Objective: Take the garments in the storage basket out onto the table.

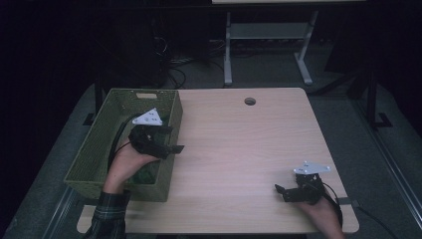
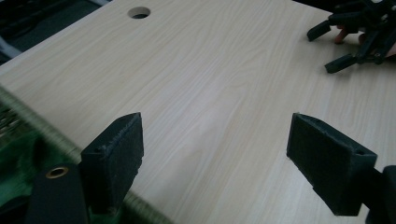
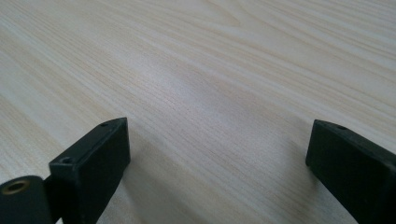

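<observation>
Left gripper (image 1: 168, 141) is held over the right rim of the green woven basket (image 1: 94, 149), jaws spread wide and empty, pointed out across the wooden table (image 1: 239, 144). In the left gripper view its pads (image 2: 119, 154) are seen apart with bare tabletop between them; the basket rim (image 2: 60, 144) runs under the near jaw, and something green, cloth-like, is glimpsed inside the basket (image 2: 18, 154), too blurred to identify. A dark green item is also seen in the basket under the hand in the high view (image 1: 147, 172).

Right gripper (image 1: 288, 191) is rested low near the table's front right corner, jaws released, nothing gripped; its own view shows plain wood grain between the pads (image 3: 93, 158).

Judged progress: tabletop is seen bare apart from the cable hole (image 1: 250, 101), so putting things into the basket is likely done or nearly so. Nothing is left on the table to be picked.
</observation>
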Demonstrator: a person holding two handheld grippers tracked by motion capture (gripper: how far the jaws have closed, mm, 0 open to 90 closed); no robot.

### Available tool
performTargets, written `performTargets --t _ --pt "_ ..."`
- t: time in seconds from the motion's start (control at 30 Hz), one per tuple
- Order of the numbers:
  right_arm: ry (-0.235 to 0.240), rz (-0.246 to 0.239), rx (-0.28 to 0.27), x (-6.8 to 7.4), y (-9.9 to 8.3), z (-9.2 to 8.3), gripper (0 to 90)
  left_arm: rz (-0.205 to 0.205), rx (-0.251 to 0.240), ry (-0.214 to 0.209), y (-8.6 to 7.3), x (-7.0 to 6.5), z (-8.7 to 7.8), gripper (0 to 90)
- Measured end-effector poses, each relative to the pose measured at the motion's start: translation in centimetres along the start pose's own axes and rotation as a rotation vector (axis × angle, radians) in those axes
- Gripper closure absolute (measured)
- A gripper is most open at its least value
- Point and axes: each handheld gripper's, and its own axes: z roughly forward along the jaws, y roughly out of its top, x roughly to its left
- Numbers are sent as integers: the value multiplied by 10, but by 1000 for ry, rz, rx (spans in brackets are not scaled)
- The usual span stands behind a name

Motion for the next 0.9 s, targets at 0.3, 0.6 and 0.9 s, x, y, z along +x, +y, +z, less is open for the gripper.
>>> performTargets --t 0.3,0.6,0.9 --pt "0 0 0 0 0 0 59 -12 9 36 -8 10 -11 220" --pt "0 0 0 0 0 0 59 -23 33 84 -20 24 -20 300" --pt "0 0 0 0 0 0 59 -36 69 122 -32 36 -20 361"
